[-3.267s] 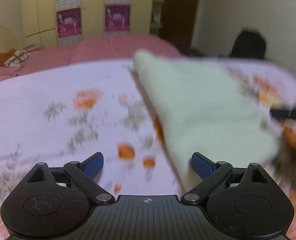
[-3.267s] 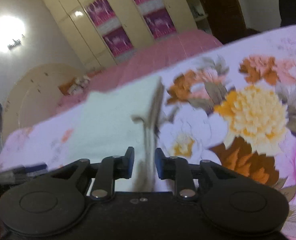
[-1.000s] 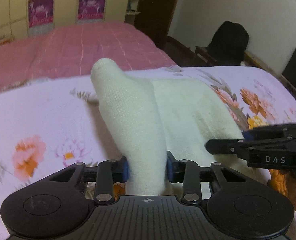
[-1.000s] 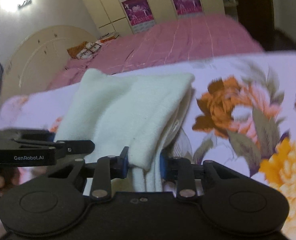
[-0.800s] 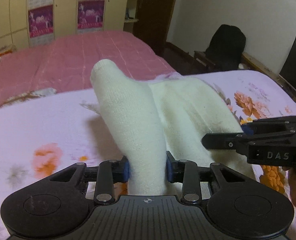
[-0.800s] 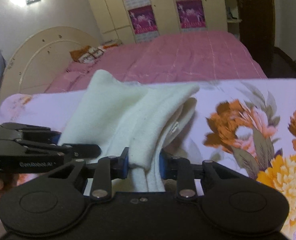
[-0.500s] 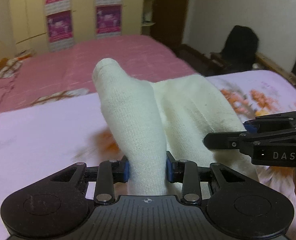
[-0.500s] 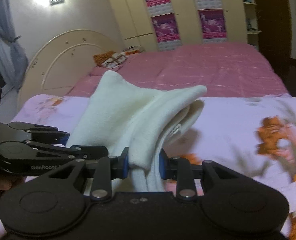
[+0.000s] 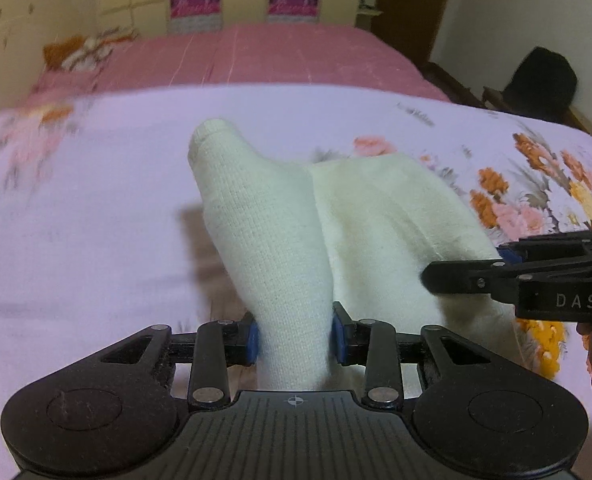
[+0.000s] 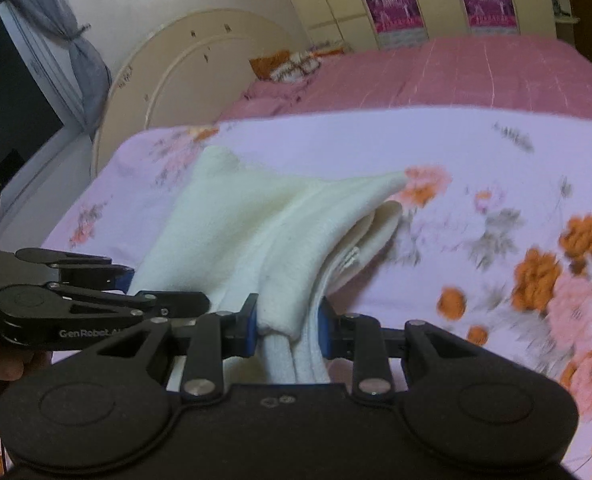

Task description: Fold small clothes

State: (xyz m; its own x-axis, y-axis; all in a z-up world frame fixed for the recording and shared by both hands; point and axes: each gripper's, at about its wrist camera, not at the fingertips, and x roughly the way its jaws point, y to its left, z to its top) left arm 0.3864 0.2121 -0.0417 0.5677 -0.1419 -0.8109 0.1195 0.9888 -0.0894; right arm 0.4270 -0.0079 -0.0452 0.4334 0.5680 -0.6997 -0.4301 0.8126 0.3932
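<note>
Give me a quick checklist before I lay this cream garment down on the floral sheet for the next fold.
1. Left tool gripping garment: ok for now, cloth sits between the pads, but the jaws are opening.
2. Right tool gripping garment: ok, pads press on bunched layers.
3. Both tools on the same piece: ok, each shows in the other's view, at the cloth.
4. Garment off the sheet: cannot tell; the held ends are raised, the far part may touch.
5. Layers aligned: not ok, edges splay at the right tool.
6. Landing spot on the sheet: ok, bare ahead.
</note>
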